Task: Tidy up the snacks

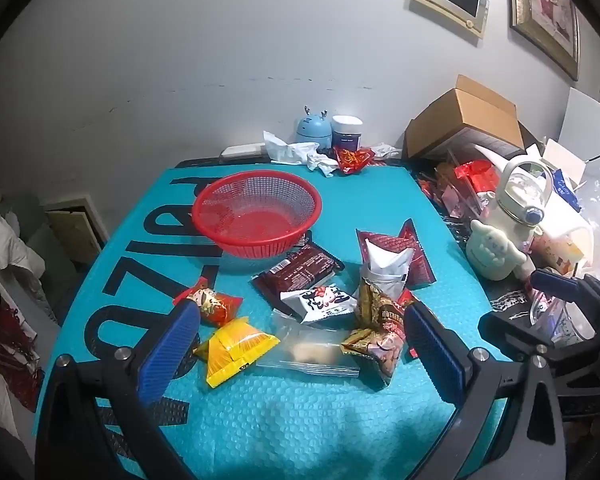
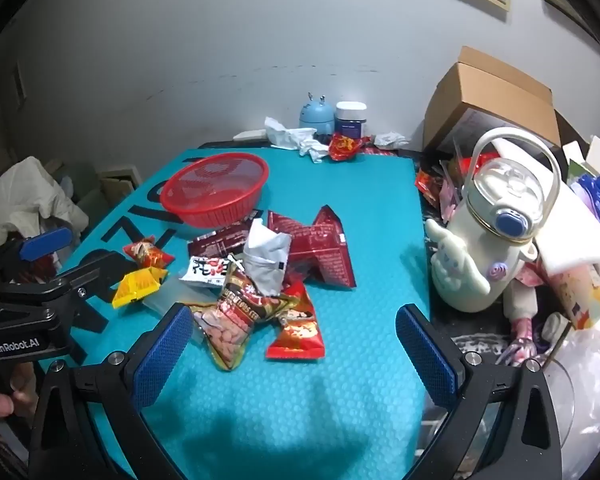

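An empty red mesh basket [image 1: 256, 212] stands at the back of the teal mat [image 1: 284, 412]; it also shows in the right wrist view [image 2: 214, 190]. A heap of snack packets lies in front of it: a yellow packet [image 1: 236, 346], a clear wrapped snack [image 1: 312, 350], a peanut bag [image 2: 236, 320], a dark red packet [image 2: 320, 248], a white pouch [image 2: 266, 260]. My left gripper [image 1: 300, 340] is open and empty above the near packets. My right gripper [image 2: 294, 340] is open and empty above the peanut bag and a red packet [image 2: 300, 336].
A cream kettle-shaped bottle [image 2: 496, 232] with a plush figure stands right of the mat. Cardboard boxes [image 2: 496, 100], bags and clutter fill the right side. A blue gadget [image 1: 310, 126], a jar [image 1: 346, 132], tissues and a red wrapper [image 1: 352, 160] sit at the back edge.
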Demonstrator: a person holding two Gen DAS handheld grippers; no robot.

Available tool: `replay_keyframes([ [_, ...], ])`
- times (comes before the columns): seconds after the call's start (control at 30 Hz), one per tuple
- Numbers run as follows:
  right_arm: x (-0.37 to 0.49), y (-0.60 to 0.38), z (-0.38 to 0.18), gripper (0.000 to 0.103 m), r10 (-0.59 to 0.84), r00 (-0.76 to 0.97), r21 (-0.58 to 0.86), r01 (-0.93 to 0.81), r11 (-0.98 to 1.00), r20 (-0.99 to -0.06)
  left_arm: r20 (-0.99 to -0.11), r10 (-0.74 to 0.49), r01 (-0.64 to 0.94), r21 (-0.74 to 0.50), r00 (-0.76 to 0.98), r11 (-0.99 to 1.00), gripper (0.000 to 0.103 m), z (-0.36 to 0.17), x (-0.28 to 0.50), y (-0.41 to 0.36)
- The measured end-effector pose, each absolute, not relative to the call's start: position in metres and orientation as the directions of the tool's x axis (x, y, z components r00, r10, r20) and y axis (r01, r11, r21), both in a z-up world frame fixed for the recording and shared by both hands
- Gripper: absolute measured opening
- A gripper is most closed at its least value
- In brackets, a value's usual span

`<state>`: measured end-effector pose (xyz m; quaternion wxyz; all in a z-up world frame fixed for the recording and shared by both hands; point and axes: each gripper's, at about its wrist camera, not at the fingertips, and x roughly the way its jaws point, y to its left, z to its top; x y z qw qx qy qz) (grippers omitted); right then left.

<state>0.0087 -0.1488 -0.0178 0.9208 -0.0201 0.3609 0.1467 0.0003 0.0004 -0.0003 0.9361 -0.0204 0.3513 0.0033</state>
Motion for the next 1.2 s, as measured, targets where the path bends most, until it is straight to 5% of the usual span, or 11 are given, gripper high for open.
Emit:
replay_keyframes([
  [1.2,0.0056,-0.1441,-0.0153,0.103,0.270,0.702,0.071,-0.300,0.951,-0.659,-0.641,-0.038,0.009,-0.049,0.767,0.999,0.103,0.0058,-0.0022,-0.0024],
])
